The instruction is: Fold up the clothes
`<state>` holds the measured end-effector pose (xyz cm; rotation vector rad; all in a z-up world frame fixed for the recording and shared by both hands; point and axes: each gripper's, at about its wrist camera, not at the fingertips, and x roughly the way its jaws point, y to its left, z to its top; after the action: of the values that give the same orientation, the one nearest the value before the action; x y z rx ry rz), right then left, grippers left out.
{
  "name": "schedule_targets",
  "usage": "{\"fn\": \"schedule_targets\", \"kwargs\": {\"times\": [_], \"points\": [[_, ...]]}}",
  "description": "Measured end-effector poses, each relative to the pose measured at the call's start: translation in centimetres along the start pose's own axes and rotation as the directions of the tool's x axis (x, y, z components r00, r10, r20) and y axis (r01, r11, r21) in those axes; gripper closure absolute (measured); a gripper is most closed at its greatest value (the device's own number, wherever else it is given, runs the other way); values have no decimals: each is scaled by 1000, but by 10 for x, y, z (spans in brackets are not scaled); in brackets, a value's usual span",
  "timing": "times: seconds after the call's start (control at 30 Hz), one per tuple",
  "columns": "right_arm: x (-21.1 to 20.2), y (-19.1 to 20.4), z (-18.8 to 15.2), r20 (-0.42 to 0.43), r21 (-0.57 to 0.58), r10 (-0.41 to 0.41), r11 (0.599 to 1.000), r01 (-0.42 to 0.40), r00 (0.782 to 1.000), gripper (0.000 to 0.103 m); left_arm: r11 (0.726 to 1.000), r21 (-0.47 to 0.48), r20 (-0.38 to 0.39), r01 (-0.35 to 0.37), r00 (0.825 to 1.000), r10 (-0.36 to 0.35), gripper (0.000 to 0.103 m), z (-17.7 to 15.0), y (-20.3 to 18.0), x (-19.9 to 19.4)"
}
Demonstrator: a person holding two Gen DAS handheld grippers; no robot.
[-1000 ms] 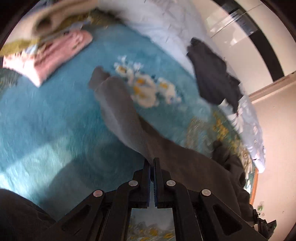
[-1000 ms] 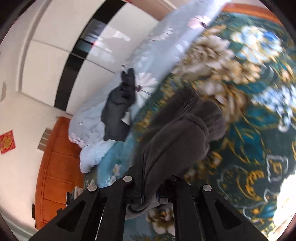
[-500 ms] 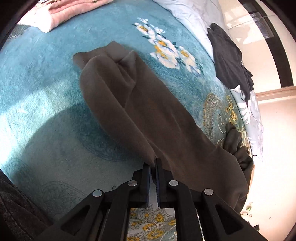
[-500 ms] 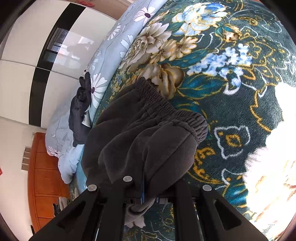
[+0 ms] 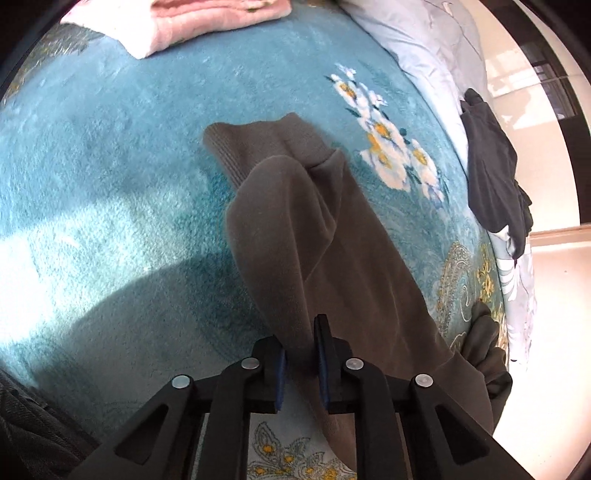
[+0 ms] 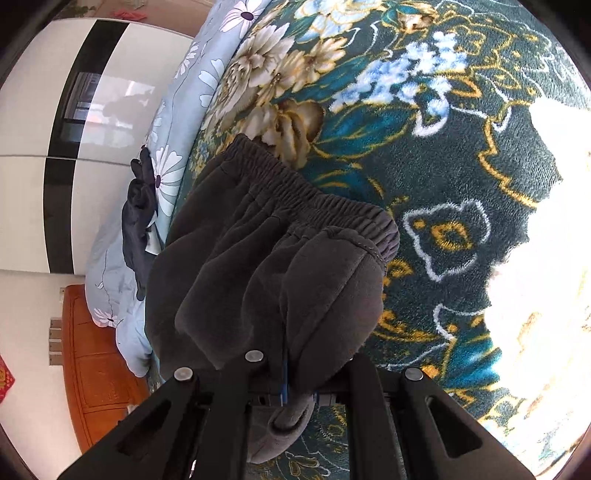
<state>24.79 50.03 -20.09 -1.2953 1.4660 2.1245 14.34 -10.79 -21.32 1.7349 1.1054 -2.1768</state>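
Grey sweatpants [image 5: 325,236] across teal blanket [image 5: 122,177] — fabric between left gripper [image 5: 300,354] fingers [image 5: 322,347].

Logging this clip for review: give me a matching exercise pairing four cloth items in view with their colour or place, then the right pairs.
Things:
1. sweatpants
2. folded towel
3. black garment
4. blanket

Descriptions:
A. pink, at the far edge of the bed
B. teal with flower patterns, spread under everything
C. grey, pinched by both grippers
D. dark, lying on the pale floral quilt

Pairs: 1-C, 2-A, 3-D, 4-B
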Motion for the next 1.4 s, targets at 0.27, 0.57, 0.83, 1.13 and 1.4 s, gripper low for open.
{"fn": "schedule_targets", "kwargs": {"times": [0.27, 0.57, 0.83, 1.13, 1.4], "points": [[3, 27, -9, 22, -29, -184, 982, 185, 983, 94, 995, 95, -7, -4, 1000, 5, 98, 11, -13, 2], [4, 99, -36, 111, -49, -491, 866, 498, 864, 94, 976, 178, -115, 123, 988, -103, 98, 29, -24, 19], [-6, 173, -63, 147, 17, -608, 791, 612, 781, 94, 987, 135, -158, 86, 985, -65, 97, 33, -30, 17], [-5, 179, -71, 118, -46, -580, 807, 588, 806, 94, 998, 60, -158, 32, 987, -22, 98, 30, -31, 20], [-4, 128, -54, 82, -192, -325, 923, 335, 942, 94, 996, 66, 33, -56, 998, 54, 98, 0, -31, 5]]}}
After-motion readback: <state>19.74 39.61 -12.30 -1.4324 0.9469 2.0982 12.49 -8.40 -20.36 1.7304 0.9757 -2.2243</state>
